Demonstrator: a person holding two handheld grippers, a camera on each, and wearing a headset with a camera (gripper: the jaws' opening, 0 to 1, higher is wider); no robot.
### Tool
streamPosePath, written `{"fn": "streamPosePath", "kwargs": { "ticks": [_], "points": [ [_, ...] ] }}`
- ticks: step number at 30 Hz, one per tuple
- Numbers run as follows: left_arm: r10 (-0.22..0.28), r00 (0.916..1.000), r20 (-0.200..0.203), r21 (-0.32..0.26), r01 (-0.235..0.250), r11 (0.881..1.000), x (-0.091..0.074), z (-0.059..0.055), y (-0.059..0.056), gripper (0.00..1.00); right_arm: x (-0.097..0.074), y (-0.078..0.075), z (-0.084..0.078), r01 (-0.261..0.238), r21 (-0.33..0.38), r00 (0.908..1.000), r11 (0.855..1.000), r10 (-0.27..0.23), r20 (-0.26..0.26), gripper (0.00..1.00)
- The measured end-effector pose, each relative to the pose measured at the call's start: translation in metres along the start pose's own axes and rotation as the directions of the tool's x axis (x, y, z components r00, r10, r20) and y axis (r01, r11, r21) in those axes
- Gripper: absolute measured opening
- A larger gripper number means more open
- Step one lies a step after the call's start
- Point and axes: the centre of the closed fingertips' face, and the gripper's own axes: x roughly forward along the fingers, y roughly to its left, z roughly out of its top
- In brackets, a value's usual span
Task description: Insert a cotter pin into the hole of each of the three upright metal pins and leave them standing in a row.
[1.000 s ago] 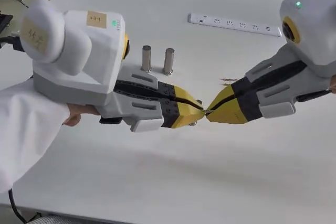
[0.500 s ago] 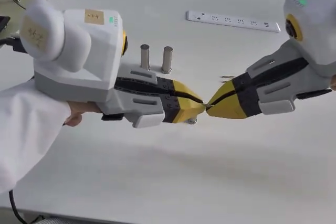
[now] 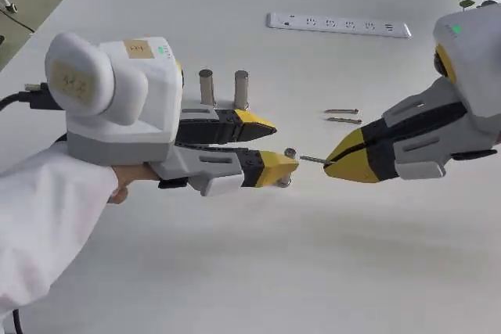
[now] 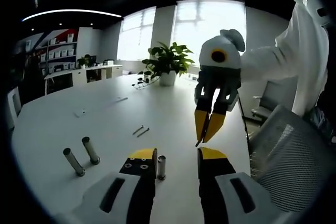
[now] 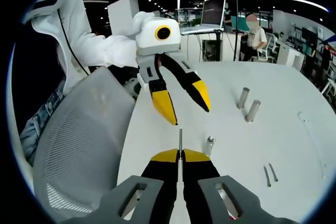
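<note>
— Where is the cotter pin (image 3: 313, 159)?

— Pinched in the right gripper (image 3: 327, 163), whose jaws are closed tight on one end. The rest sticks straight out past the yellow tips, level with the top of the nearest metal pin (image 3: 290, 152) and pointing toward it. The free end stops just short of it.

— And that metal pin?

— Upright on the white table (image 3: 235, 271), between the jaws of the left gripper (image 3: 283, 145). Those jaws are spread wide. In the left gripper view the pin (image 4: 161, 167) stands just beside one jaw and well clear of the other; I cannot tell whether it touches the near one.

— The other uprights?

— The two other metal pins (image 3: 207, 87) (image 3: 241, 89) stand side by side behind the left gripper, near each other.

— Anything else on the table?

— Two spare cotter pins (image 3: 341, 112) lie flat, parallel, beyond the right gripper's tips. A power strip (image 3: 338, 25) lies further back.
</note>
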Motion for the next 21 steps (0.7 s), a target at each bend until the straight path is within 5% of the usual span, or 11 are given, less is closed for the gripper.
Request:
{"fn": "streamPosePath", "kwargs": {
  "ticks": [7, 17, 21],
  "points": [
    [0.015, 0.9985, -0.052, -0.026, -0.016, 1.000, 0.018, -0.021, 0.009, 0.32, 0.006, -0.020, -0.019, 0.055, -0.021, 0.9963, 0.998, -0.057, -0.065, 0.00],
    [0.038, 0.9925, -0.116, -0.051, -0.044, 0.998, 0.036, -0.048, 0.017, 0.28, 0.014, -0.035, -0.028, 0.069, -0.014, 0.9928, 0.998, -0.070, -0.098, 0.00],
    [0.096, 0.9879, -0.122, -0.078, -0.106, 0.991, 0.044, -0.057, 0.030, 0.29, 0.017, -0.037, -0.030, 0.071, -0.003, 0.9912, 0.997, -0.071, -0.112, 0.00]
  ]
}}
